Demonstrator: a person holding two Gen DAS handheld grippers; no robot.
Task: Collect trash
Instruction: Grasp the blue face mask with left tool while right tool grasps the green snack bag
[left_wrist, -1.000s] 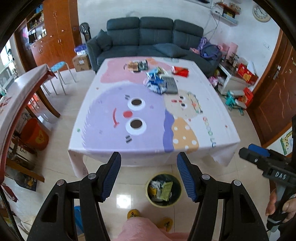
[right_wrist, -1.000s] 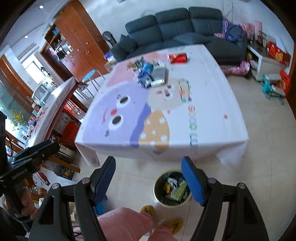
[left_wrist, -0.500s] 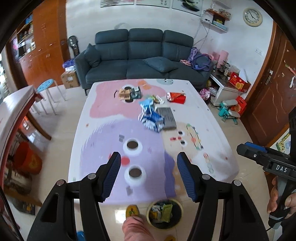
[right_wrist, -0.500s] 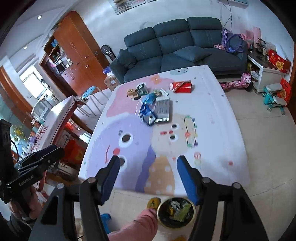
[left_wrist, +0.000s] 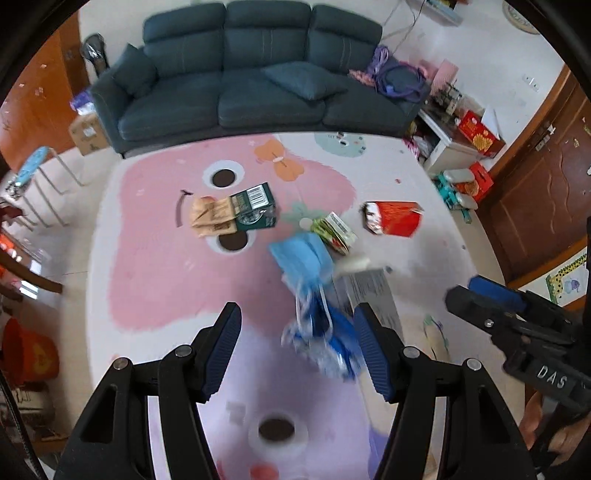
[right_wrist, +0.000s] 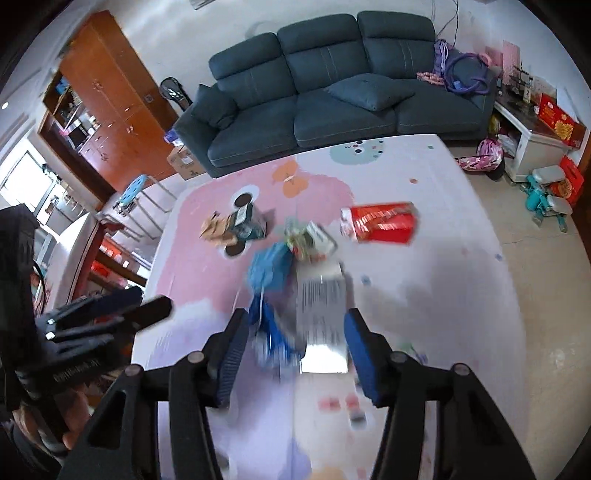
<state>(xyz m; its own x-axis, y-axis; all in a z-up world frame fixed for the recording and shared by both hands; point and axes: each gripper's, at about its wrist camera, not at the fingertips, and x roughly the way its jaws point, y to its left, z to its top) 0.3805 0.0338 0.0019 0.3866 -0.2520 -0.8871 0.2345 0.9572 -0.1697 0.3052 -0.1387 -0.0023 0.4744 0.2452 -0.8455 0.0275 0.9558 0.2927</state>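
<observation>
pastel cartoon cloth (left_wrist: 155, 266) covers table, sofa (left_wrist: 236, 74) beyond. left gripper (left_wrist: 295, 347) jaws wide, empty; right gripper (right_wrist: 291, 350) closing, nothing gripped. trash (left_wrist: 317, 280) just ahead of jaws, blurred, labels unreadable.

We find our left gripper (left_wrist: 295, 349) open above the surface (left_wrist: 155, 266), blue wrappers (left_wrist: 321, 332) beside its right finger.

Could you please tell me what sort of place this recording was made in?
Most likely a home living room: a dark sofa stands behind a table with a cartoon tablecloth, with wooden cabinets along the wall.
</observation>
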